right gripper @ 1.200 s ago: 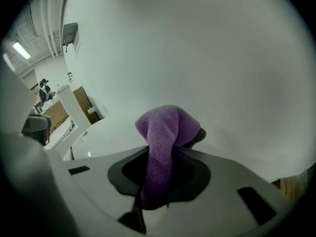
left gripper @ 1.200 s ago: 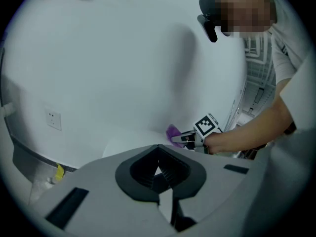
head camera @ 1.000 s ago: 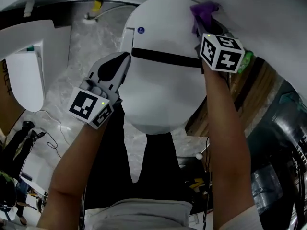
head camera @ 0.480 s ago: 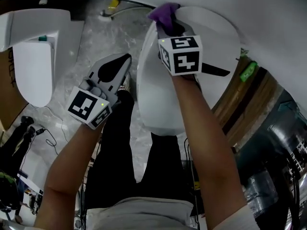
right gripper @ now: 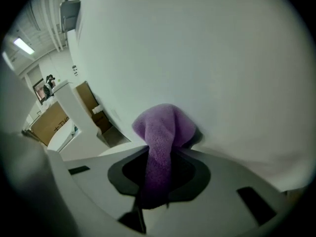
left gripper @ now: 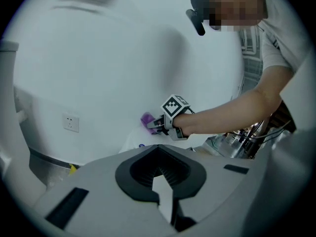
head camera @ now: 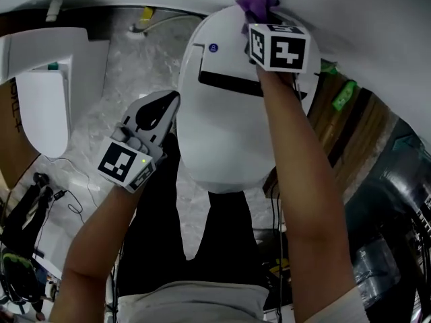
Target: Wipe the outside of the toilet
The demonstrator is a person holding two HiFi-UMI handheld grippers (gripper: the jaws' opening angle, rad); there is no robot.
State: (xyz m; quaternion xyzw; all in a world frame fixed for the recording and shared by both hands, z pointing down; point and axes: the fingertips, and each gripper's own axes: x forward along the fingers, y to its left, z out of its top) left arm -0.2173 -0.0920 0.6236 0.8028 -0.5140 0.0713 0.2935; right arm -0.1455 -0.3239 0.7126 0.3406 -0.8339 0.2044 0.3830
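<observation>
The white toilet [head camera: 225, 123] fills the middle of the head view, lid down, a dark slot across it. My right gripper [head camera: 259, 20] is at the toilet's back edge, next to the white wall, shut on a purple cloth [head camera: 256, 3]. In the right gripper view the purple cloth [right gripper: 165, 127] bunches out of the jaws against a white surface. My left gripper [head camera: 172, 99] hangs left of the bowl, shut, holding nothing and touching nothing. From the left gripper view I see the right gripper [left gripper: 155, 126], the cloth [left gripper: 147, 119] and the toilet [left gripper: 132, 142].
Another white fixture [head camera: 40, 99] stands at the far left on the marble floor. A pipe with a yellow valve [head camera: 145, 12] runs behind the toilet. Wooden boards [head camera: 350, 136] and a green item [head camera: 343, 94] lie to the right. Cables [head camera: 60, 194] trail lower left. A wall socket [left gripper: 71, 124] shows.
The right gripper carried the cloth along the toilet's back edge, from the right side over to the left, then back toward the middle. The left gripper stayed beside the bowl.
</observation>
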